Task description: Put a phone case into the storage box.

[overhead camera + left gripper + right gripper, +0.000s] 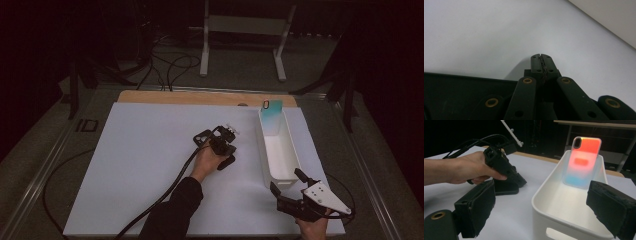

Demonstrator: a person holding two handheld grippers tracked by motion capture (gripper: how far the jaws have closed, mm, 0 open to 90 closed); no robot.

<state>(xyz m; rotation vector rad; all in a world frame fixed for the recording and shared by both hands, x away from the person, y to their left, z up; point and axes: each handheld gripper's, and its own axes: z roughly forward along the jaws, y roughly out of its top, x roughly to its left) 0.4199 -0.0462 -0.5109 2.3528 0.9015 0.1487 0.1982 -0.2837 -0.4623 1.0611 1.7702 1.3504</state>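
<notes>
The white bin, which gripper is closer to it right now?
Right. The right gripper sits open just off the near end of the white bin; the left gripper, shut, rests on the table beside it, farther off.

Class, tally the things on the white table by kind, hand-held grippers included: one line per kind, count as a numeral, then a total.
Hand-held grippers: 2, the left gripper and the right gripper
White bin: 1
Phone case leaning upright inside the bin: 1
Total: 4
</notes>
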